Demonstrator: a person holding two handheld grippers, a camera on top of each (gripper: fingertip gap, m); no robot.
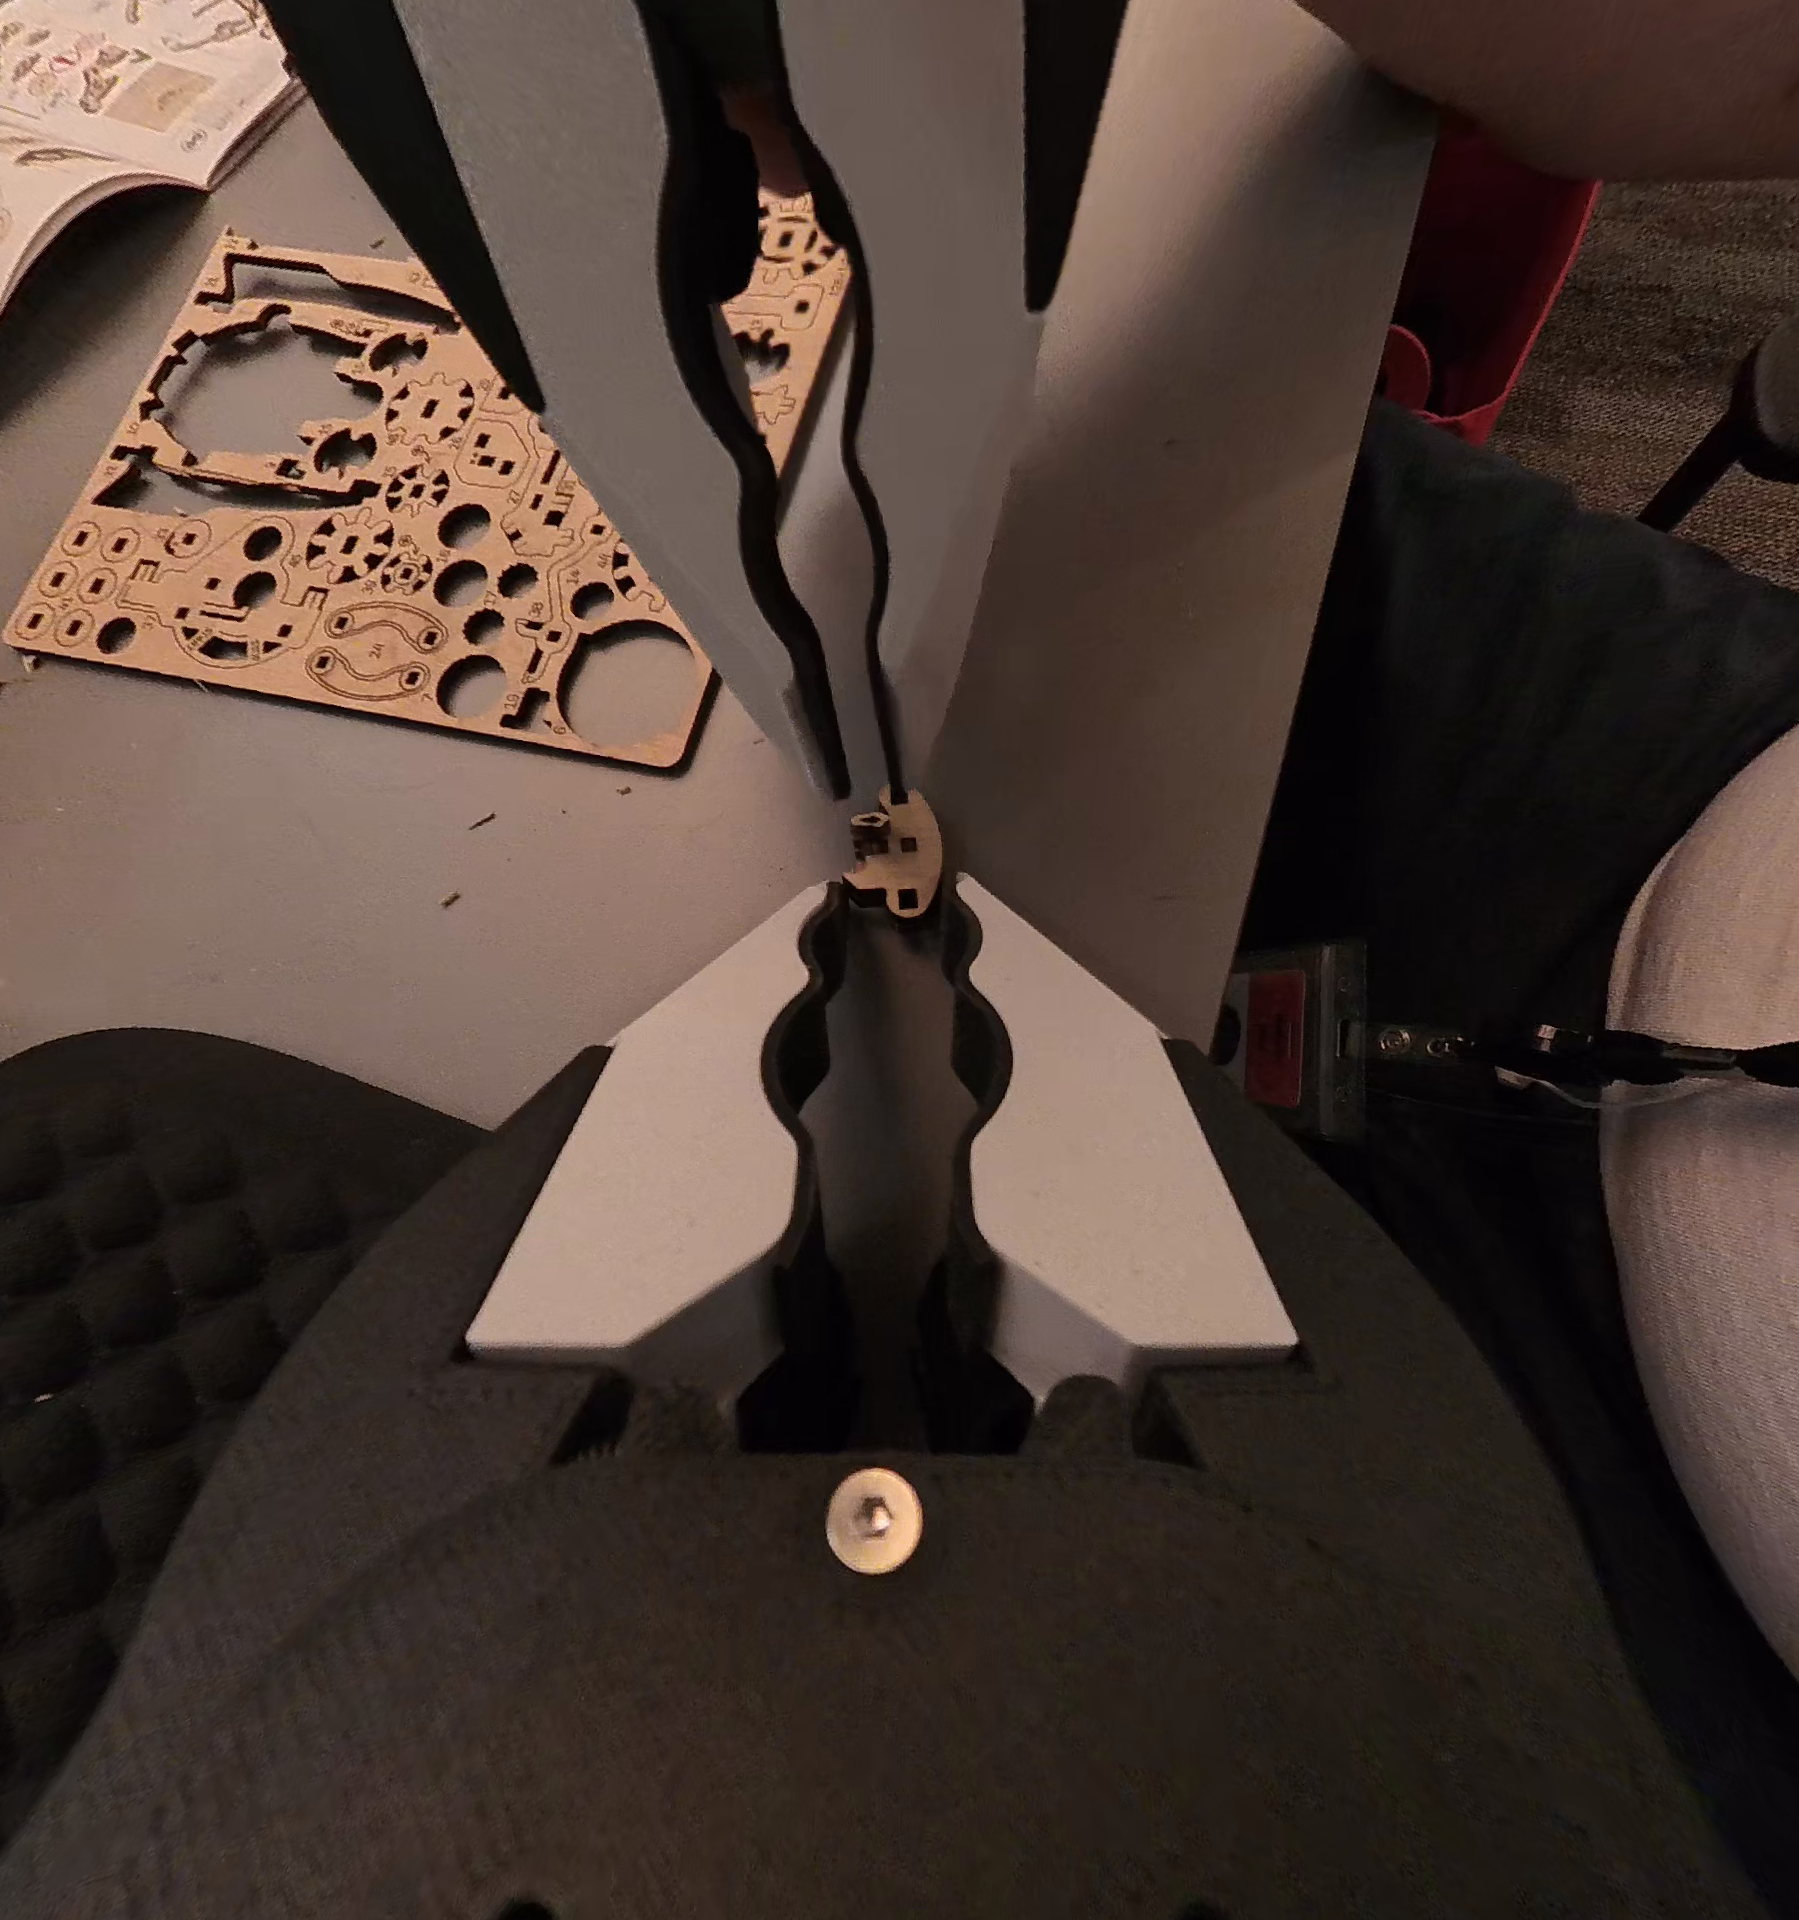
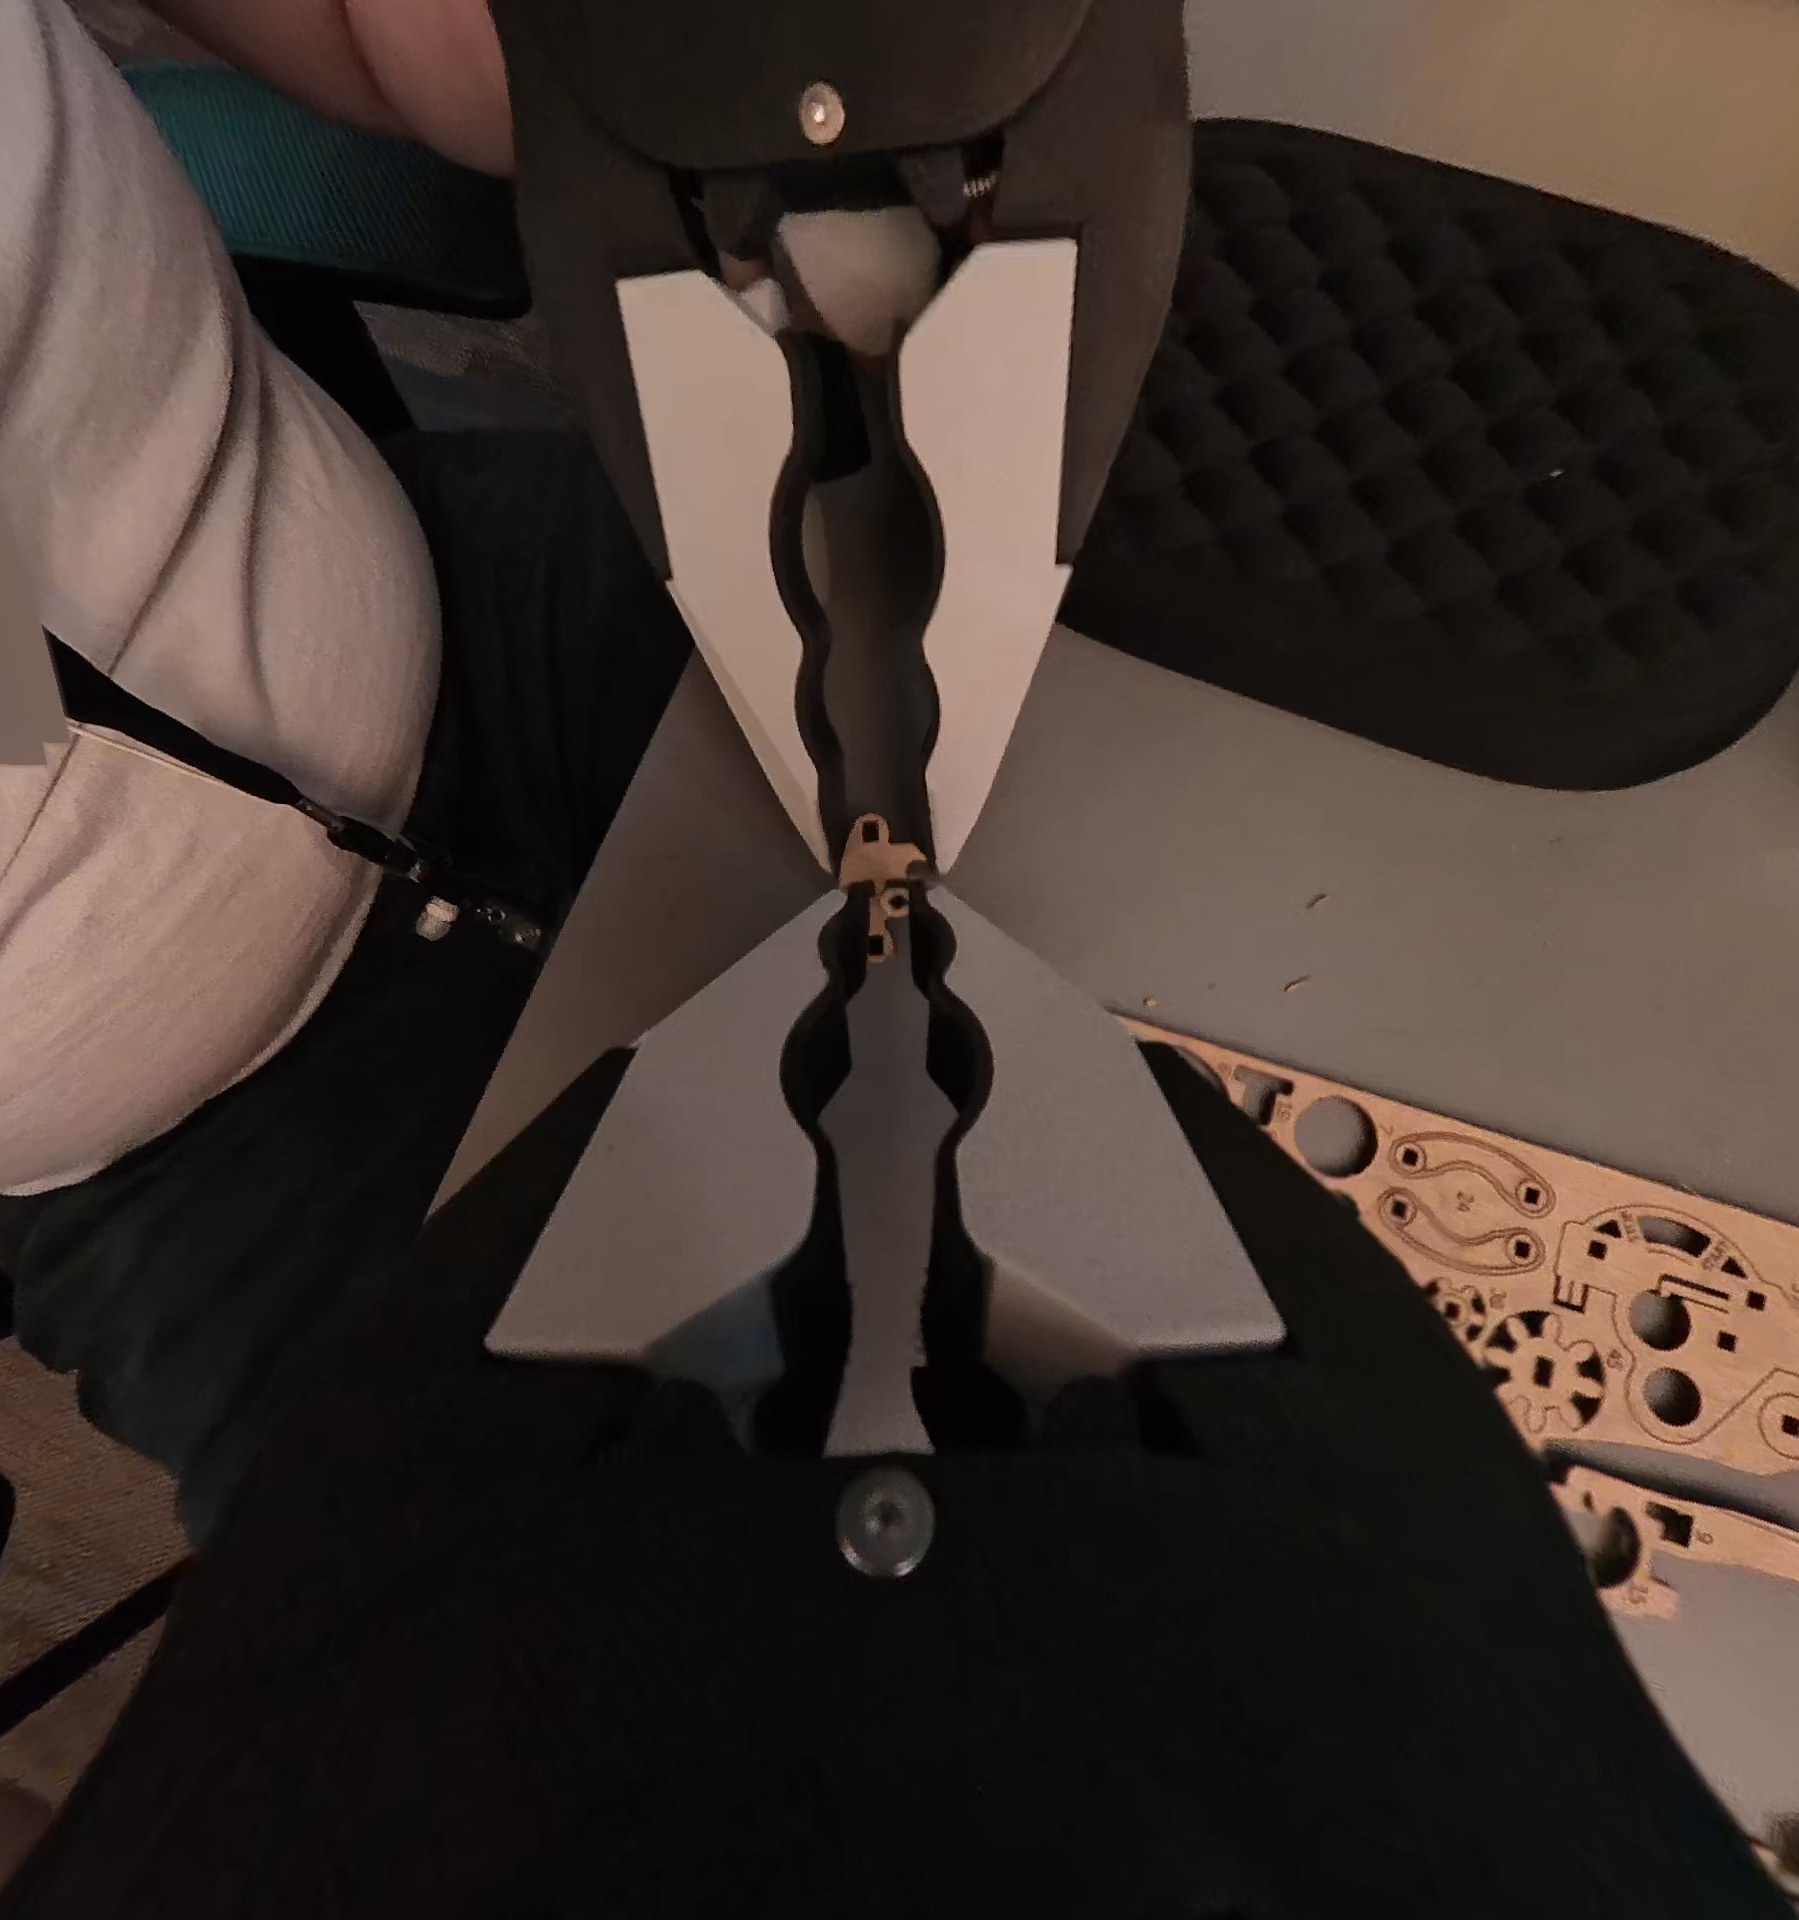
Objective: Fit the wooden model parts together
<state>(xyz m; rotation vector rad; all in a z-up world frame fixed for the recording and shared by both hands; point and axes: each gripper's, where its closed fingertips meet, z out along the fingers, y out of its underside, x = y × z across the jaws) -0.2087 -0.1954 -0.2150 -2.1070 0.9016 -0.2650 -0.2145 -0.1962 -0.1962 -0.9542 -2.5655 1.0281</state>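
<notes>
Two small laser-cut wooden parts meet between the two grippers, which point tip to tip above the grey table point(image 1: 251, 883). My left gripper point(image 1: 890, 899) is shut on a half-round wooden part point(image 1: 905, 862); from the right wrist view this gripper point(image 2: 879, 868) comes in from above with that part point(image 2: 879, 844). My right gripper point(image 2: 884, 912) is shut on a thinner notched wooden part point(image 2: 887, 927) that touches the first one. In the left wrist view the right gripper point(image 1: 864, 795) comes down from the top, and its part point(image 1: 869, 826) sits against the half-round one.
A flat wooden sheet point(image 1: 355, 540) with many cut-out shapes lies on the table, also in the right wrist view point(image 2: 1653, 1299). An open instruction booklet point(image 1: 74, 114) lies beyond it. A black dimpled foam pad point(image 2: 1446, 468) lies beside the grippers. A person's light sleeve point(image 2: 147, 623) is close by. Left and right tips are no more than a few centimetres apart.
</notes>
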